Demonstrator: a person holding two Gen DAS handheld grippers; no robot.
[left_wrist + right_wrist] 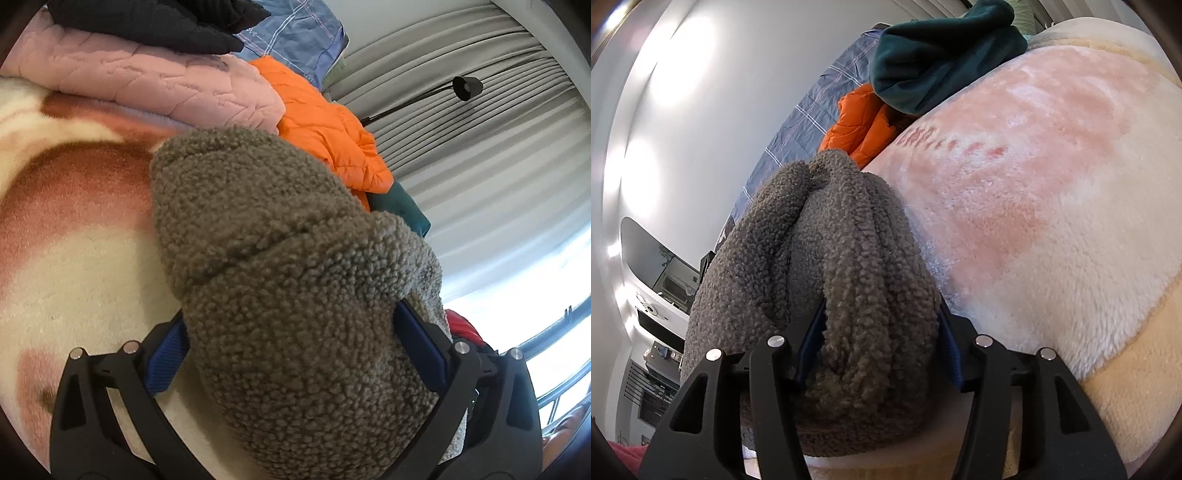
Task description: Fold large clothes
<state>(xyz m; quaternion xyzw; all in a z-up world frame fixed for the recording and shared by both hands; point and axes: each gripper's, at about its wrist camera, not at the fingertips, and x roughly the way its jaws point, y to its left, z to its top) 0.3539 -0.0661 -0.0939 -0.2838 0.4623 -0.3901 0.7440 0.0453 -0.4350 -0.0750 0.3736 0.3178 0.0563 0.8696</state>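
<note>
On the bed, over a plush cream and reddish-pink blanket (74, 229), a bulky grey-brown sherpa fleece garment (288, 280) is bunched into thick rolls and held by both claws. From the left wrist view, the left claw (291, 343) has its blue-padded fingers (168, 360) spread fairly wide around a fat fold of the fleece, pressing it from both sides, so it is clamped on the garment rather than empty. From the right wrist view, the right claw (879, 332) grips another gathered wad of the same fleece (827, 266), its blue pads (951, 354) mostly buried in the pile; the cloth swells up past the fingers and hangs off toward the side of the bed. Toward the far end of the bed lies a heap of other clothes: a pink quilted piece (147, 77) with a black knitted item (155, 22) on top, an orange puffer jacket (332, 133) just beside it, and a dark teal fleece (938, 55) resting on the blanket's far edge. A blue checked sheet (295, 33) behind the heap carries small pale lettering, too small and blurred to read. Beyond the bed stand pleated grey curtains (461, 122) and a black gooseneck lamp (467, 88). No brand mark or label shows on the fleece.
</note>
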